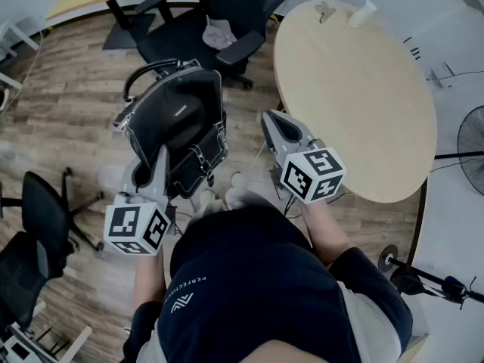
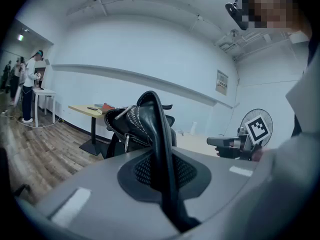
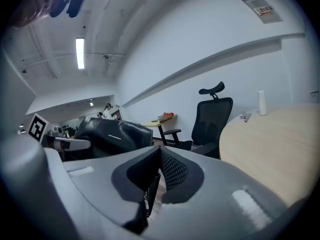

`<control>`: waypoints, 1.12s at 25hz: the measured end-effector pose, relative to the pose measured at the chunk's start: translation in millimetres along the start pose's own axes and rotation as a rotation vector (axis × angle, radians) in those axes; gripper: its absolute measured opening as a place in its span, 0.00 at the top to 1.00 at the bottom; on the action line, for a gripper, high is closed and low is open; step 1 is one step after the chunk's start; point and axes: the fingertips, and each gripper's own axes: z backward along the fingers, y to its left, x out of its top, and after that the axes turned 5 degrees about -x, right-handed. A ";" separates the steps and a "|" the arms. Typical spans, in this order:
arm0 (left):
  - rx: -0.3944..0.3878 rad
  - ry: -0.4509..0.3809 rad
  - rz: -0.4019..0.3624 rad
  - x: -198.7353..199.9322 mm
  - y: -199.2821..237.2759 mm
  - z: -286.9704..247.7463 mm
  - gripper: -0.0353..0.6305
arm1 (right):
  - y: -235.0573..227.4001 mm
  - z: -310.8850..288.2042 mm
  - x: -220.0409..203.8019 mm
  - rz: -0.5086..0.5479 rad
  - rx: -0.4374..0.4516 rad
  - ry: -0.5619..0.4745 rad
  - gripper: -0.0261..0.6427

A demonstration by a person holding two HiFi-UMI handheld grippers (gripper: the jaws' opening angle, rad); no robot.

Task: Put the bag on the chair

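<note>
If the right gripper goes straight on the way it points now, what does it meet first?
Probably the black chair, near its armrest; the bag hangs left of that line. Depth is unclear.

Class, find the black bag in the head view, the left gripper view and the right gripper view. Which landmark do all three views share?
Head view: the black bag hangs left of centre.
Left gripper view: the bag is at centre, and its strap runs up from between the jaws.
Right gripper view: the bag is left of centre.
Shared landmark: the round table.
</note>
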 end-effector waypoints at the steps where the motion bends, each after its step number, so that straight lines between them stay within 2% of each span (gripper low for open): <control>1: 0.002 0.002 0.002 -0.9 -0.2 -0.5 0.89 | -1.1 0.4 -0.3 0.001 -0.002 0.002 0.96; 5: 0.008 0.009 0.012 -4.5 -0.4 -3.4 0.89 | -5.1 1.1 -0.4 -0.001 0.001 -0.001 0.96; 10: 0.019 0.012 0.029 -4.9 1.1 -13.4 0.89 | -11.8 -6.5 5.2 -0.059 0.050 -0.020 0.96; 15: 0.038 0.011 0.036 -4.5 1.6 -22.1 0.89 | -15.0 -19.7 10.0 -0.042 0.082 -0.010 0.96; 23: 0.111 0.025 0.046 -2.2 3.4 -37.0 0.89 | -35.4 -50.8 12.4 -0.017 0.124 0.033 0.96; 28: 0.167 0.032 0.065 0.2 3.6 -48.1 0.89 | -42.8 -72.4 13.5 -0.023 0.205 0.070 0.96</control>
